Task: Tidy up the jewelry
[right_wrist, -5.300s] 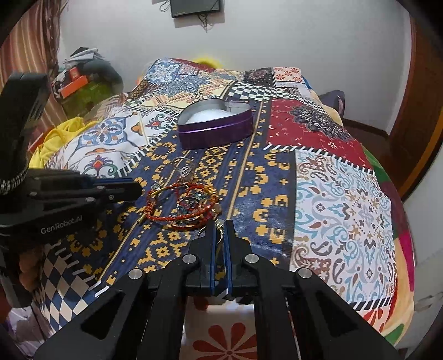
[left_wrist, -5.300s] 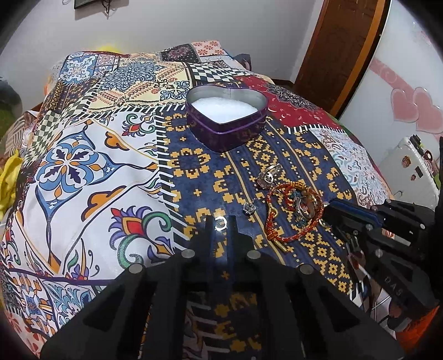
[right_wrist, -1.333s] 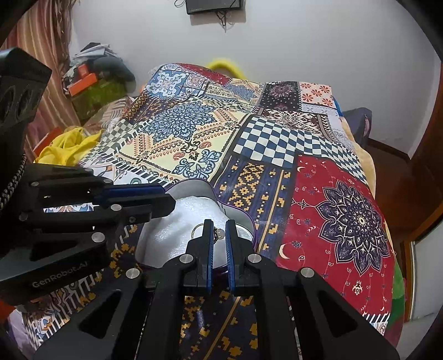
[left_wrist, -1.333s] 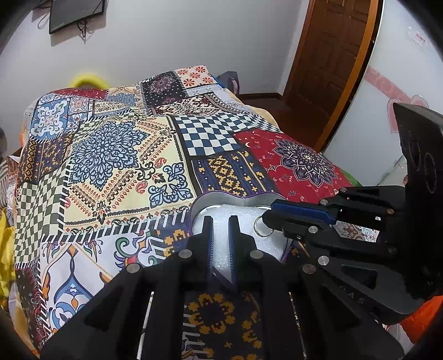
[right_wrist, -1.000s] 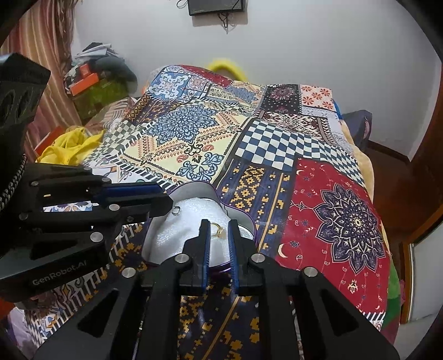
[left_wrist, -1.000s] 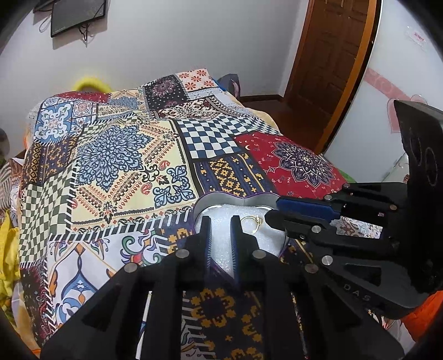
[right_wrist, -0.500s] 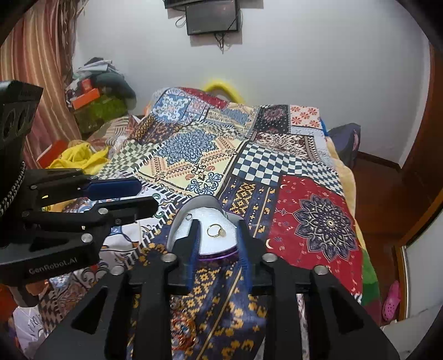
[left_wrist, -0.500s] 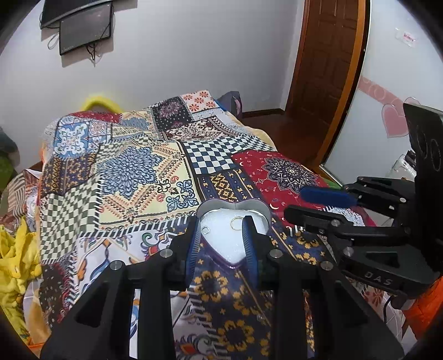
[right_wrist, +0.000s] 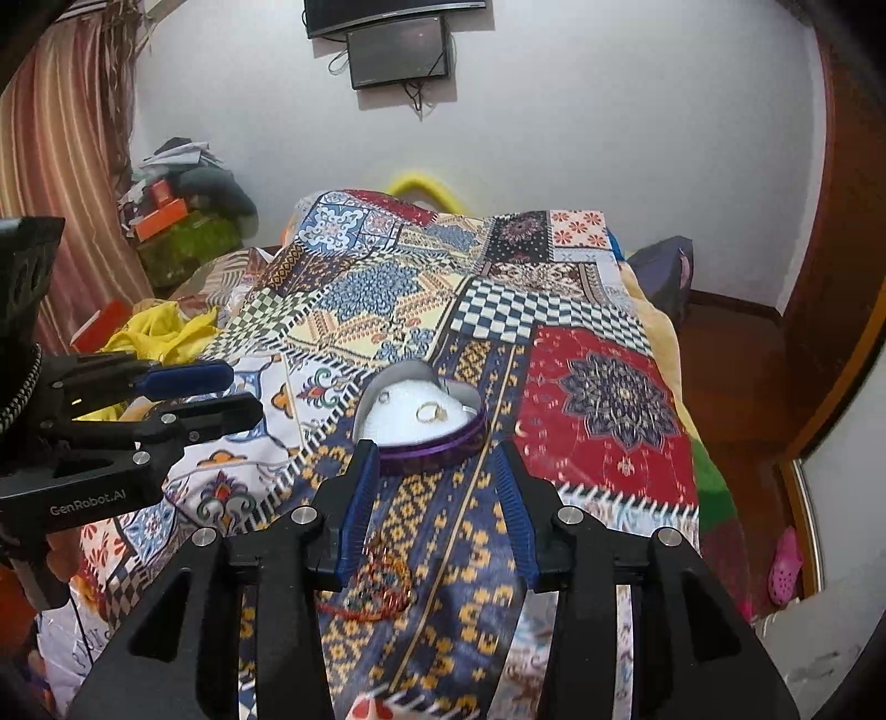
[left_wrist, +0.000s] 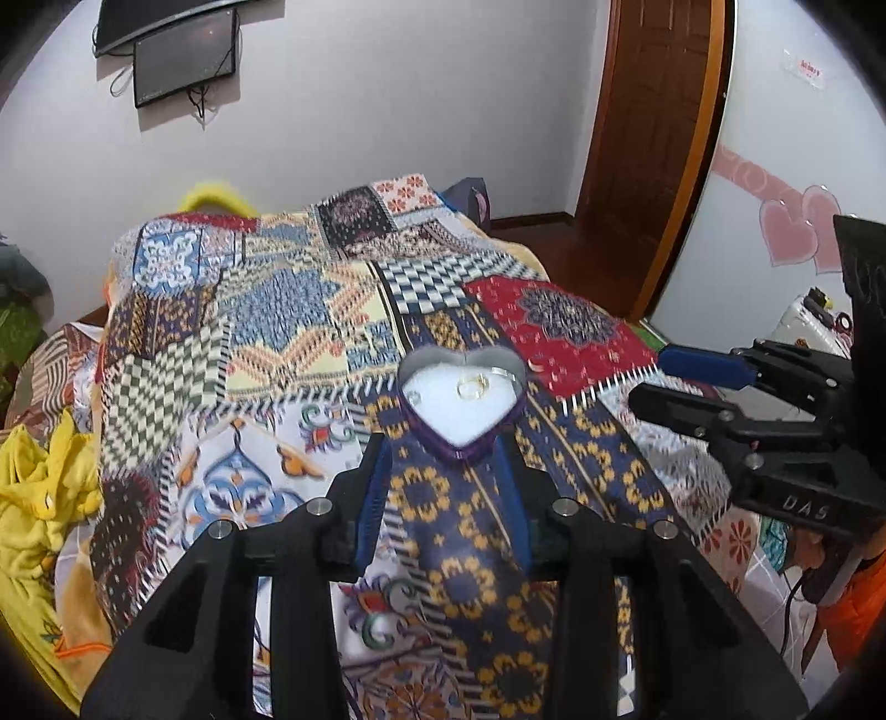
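Purple heart-shaped tin (right_wrist: pixel 437 443), white lining, gold ring (right_wrist: pixel 431 411) inside, both tongs (left_wrist: pixel 446 487) (right_wrist: pixel 437 490) apart, empty

We see the tin (right_wrist: pixel 421 437) on the bed (right_wrist: pixel 603 387), two rings (right_wrist: pixel 431 412) lying inside it. Nearer us, below the tin, bracelets (right_wrist: pixel 382 587) lie on the bed. A screen (right_wrist: pixel 398 50) hangs on the wall behind.

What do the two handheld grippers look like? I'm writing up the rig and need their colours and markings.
Both are matte black plastic with silver bolt heads and ribbed blue finger pads. The left gripper carries white "GenRobot.AI" lettering and a braided black-and-white cable; the right gripper reads "DAS" on its side, with something orange beneath it.
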A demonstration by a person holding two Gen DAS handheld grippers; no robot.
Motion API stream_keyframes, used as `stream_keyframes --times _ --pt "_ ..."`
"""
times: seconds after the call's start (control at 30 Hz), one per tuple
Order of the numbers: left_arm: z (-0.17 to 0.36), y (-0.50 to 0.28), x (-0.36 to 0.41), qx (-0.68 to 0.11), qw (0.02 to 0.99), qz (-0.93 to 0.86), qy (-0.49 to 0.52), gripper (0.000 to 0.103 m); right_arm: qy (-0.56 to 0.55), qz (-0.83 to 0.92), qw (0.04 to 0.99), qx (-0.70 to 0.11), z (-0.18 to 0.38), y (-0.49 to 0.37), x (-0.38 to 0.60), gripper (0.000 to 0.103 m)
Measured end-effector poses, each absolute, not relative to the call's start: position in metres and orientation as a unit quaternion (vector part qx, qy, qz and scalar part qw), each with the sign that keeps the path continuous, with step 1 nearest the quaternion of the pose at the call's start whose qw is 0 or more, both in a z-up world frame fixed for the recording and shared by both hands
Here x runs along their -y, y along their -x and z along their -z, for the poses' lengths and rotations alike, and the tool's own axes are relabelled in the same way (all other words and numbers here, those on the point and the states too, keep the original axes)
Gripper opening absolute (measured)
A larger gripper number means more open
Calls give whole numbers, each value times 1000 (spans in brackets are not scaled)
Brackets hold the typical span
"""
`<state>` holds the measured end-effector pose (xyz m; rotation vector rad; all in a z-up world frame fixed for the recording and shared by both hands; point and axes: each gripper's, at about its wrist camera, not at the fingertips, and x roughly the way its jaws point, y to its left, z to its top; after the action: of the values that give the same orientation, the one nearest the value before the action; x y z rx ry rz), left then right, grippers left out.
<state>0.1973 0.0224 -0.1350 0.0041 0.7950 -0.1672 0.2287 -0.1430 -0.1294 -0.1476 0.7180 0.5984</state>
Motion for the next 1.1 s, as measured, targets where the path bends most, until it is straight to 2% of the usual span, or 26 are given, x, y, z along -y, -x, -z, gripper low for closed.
stream_keyframes --times 0.53,0.9,1.0,1.07,1.1 --pt "206 -187 -8 -464 881 93 -5 37 81 -268 874 -398 174 -207 156 39" --pt "225 -200 9 -482 867 125 -13 37 71 -259 865 -423 191 -206 165 39" --pt "225 -204 11 -481 866 137 -4 23 66 -262 864 -426 192 -207 167 39" --pt "226 -206 12 -481 865 142 -1 9 64 -263 863 -427 192 -208 167 39" --pt "226 -206 13 -480 866 143 0 9 64 -264 863 -427 192 -209 167 39"
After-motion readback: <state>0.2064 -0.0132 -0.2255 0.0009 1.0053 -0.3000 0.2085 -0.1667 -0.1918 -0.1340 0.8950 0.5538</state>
